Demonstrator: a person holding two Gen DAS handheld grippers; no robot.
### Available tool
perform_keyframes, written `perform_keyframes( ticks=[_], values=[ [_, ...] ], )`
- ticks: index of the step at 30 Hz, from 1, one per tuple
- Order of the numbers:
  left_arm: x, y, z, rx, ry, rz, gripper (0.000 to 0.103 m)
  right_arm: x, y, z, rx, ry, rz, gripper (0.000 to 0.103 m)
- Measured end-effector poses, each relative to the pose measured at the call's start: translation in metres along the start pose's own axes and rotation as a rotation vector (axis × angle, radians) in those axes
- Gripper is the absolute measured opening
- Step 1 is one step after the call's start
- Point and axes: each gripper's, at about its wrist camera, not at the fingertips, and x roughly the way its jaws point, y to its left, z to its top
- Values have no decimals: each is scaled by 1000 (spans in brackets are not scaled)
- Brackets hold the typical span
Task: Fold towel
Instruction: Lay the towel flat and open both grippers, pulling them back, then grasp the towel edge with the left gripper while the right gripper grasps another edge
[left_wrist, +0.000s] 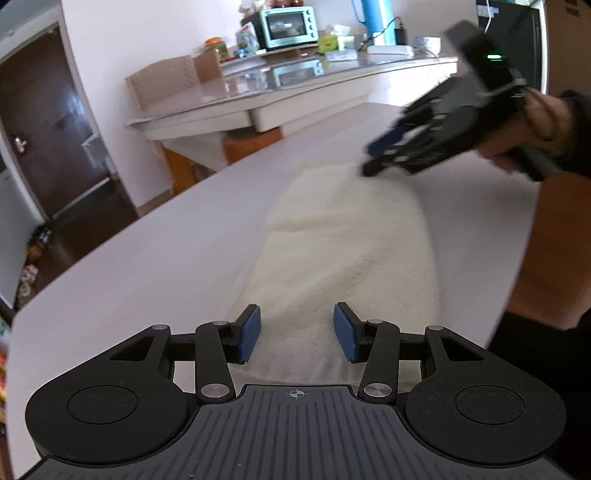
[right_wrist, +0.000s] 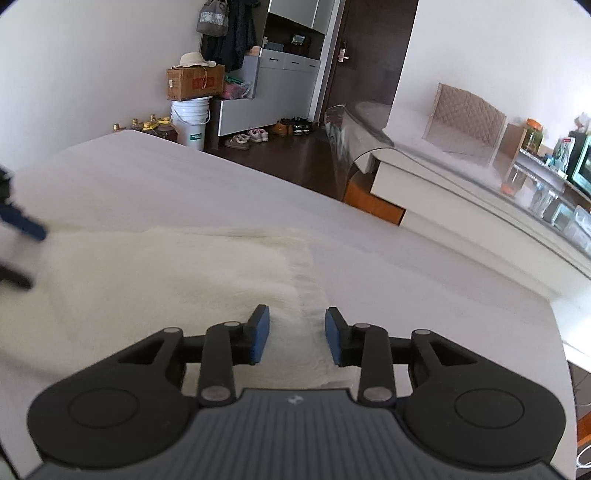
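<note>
Both sets of jaws stand spread with nothing pinched, the left gripper (left_wrist: 297, 334) low in the frame over one end of the cream towel (left_wrist: 347, 258), which lies flat on the white counter (left_wrist: 147, 258), and the right gripper (right_wrist: 297, 336) low over its fringed edge.

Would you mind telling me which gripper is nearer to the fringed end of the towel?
Right. The right gripper hangs open directly over the fringed end of the towel. The left gripper is open over the opposite end.
</note>
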Motion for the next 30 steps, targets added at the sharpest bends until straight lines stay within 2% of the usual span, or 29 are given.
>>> perform_keyframes(
  ticks=[3, 5, 11, 14, 16, 19, 22, 26, 30],
  values=[
    [0, -7, 3, 16, 2, -16, 51, -6, 5, 2, -35, -13, -34, 35],
    [-5, 0, 1, 10, -6, -13, 55, -23, 11, 1, -37, -46, -16, 35],
    [-11, 28, -6, 12, 12, 29, 66, -85, 50, -15, -27, -131, 194, 40],
    [-12, 42, -8, 11, 19, 37, 74, -110, 89, -30, -102, -124, 275, 44],
    [-13, 48, -7, 7, 16, 27, 81, -117, 107, -37, -135, -117, 296, 47],
    [-12, 52, -5, 11, 23, 16, 82, -125, 131, -47, -175, -112, 315, 48],
    [-14, 54, -5, 13, 21, 6, 85, -128, 159, -55, -261, -121, 295, 48],
    [-22, 54, -7, 16, 7, 14, 87, -126, 178, -62, -348, -135, 263, 48],
    [-33, 55, -13, 9, 1, 27, 89, -115, 184, -66, -381, -122, 275, 47]
  ],
)
